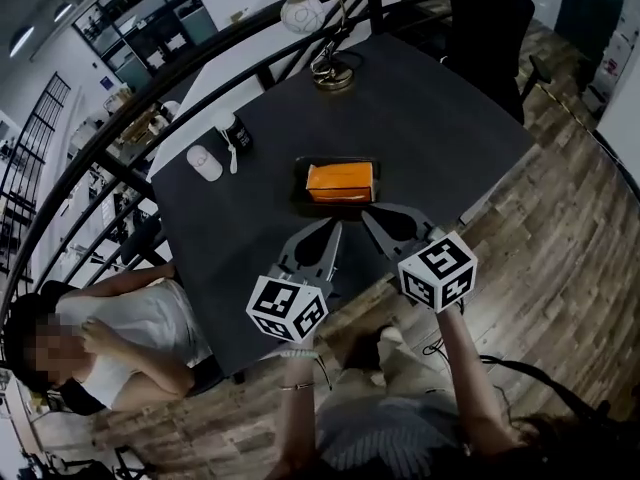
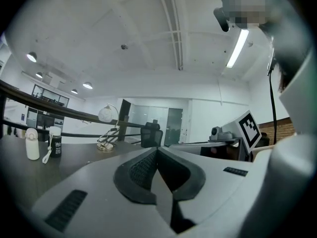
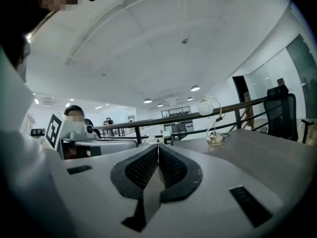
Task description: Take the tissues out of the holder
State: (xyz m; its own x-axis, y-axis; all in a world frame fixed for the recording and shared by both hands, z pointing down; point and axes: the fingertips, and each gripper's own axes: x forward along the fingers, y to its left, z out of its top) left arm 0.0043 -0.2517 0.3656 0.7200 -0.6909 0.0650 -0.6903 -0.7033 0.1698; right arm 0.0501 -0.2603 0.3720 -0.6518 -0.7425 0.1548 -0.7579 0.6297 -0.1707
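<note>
The left gripper (image 1: 336,226), on a forearm reaching forward, hangs over the table's (image 1: 430,138) near edge, its jaws together on nothing. Just ahead, the orange tissues (image 1: 340,181) lie in the black holder (image 1: 299,190). The right gripper (image 1: 369,214) mirrors it, jaws likewise closed and empty.

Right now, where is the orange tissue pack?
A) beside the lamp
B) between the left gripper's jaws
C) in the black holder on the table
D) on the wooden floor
C: the head view shows the orange tissue pack lying inside the black holder, untouched.
</note>
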